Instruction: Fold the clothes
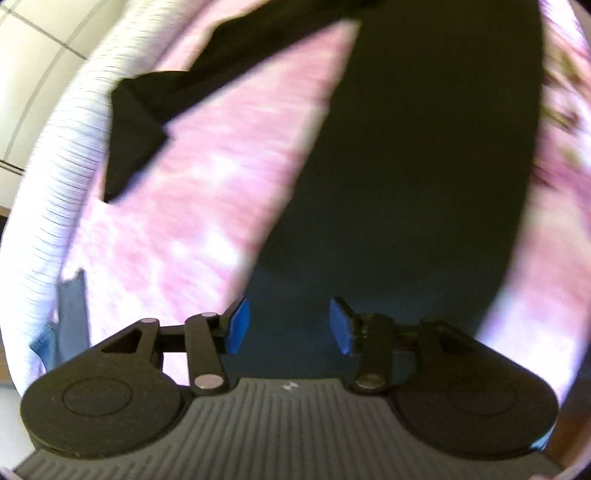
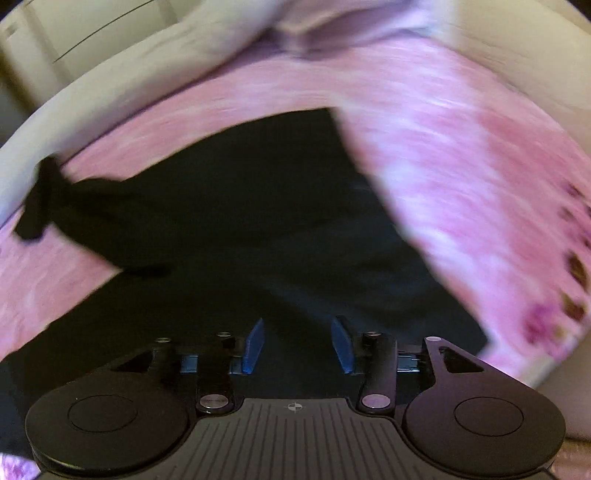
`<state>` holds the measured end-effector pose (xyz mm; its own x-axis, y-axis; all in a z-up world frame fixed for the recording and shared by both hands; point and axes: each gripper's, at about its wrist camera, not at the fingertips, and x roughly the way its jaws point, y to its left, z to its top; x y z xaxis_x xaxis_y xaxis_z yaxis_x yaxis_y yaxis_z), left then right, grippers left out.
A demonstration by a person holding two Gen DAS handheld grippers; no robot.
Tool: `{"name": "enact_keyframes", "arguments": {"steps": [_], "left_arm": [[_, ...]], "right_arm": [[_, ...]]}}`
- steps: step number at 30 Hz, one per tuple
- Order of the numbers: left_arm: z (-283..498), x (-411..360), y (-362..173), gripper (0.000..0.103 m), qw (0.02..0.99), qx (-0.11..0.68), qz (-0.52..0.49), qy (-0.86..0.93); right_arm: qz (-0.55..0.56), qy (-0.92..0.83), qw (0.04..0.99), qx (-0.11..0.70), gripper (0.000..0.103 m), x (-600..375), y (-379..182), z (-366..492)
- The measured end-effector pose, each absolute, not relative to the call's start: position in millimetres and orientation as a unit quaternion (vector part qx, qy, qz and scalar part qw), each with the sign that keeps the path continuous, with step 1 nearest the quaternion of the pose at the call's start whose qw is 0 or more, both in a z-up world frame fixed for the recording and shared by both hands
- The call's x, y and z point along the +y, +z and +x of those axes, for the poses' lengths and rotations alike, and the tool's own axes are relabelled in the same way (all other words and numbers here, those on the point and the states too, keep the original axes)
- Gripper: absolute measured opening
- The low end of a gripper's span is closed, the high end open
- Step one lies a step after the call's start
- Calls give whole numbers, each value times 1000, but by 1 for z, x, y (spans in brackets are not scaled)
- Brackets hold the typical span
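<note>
A black garment (image 1: 406,166) lies spread on a pink patterned bedspread (image 1: 207,192). One long sleeve (image 1: 147,114) stretches to the upper left, its end folded over. My left gripper (image 1: 290,325) is open just above the garment's near part, with nothing between its blue pads (image 1: 238,325). In the right wrist view the same garment (image 2: 258,206) fills the middle, a sleeve (image 2: 74,206) reaching left. My right gripper (image 2: 297,345) is open and empty over the dark cloth. Both views are motion-blurred.
A white ribbed cover edge (image 1: 66,166) runs along the bed's left side, with a blue cloth (image 1: 70,317) near it. A pale tiled floor (image 1: 44,55) lies beyond. A cream pillow or sheet (image 2: 147,55) and a lilac cloth (image 2: 351,22) lie at the far side.
</note>
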<state>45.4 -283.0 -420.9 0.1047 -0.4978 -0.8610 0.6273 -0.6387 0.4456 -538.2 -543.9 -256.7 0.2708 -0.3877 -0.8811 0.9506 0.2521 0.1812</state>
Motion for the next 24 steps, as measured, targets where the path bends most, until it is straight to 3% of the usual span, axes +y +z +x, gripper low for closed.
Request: {"name": "enact_keyframes", "arguments": {"steps": [4, 7, 17, 19, 20, 21, 22, 24], "left_arm": [[72, -369, -427, 55, 455, 28, 578, -677], [75, -439, -433, 66, 495, 41, 541, -679], [38, -584, -489, 67, 545, 51, 514, -660], [38, -596, -501, 59, 541, 30, 538, -645], [40, -599, -503, 41, 535, 24, 546, -644], [43, -599, -498, 9, 529, 22, 553, -644], [46, -597, -492, 4, 526, 17, 563, -637], [63, -588, -461, 3, 529, 28, 559, -638]], "right_arm": [[370, -453, 719, 375, 48, -540, -260, -479], [361, -432, 725, 396, 48, -538, -274, -439], [315, -374, 750, 446, 58, -546, -302, -383], [310, -373, 744, 459, 59, -554, -310, -387], [311, -375, 741, 462, 59, -558, -314, -390], [313, -376, 739, 463, 60, -562, -316, -394], [314, -378, 736, 466, 60, -565, -318, -398], [313, -381, 731, 472, 60, -573, -319, -406]]}}
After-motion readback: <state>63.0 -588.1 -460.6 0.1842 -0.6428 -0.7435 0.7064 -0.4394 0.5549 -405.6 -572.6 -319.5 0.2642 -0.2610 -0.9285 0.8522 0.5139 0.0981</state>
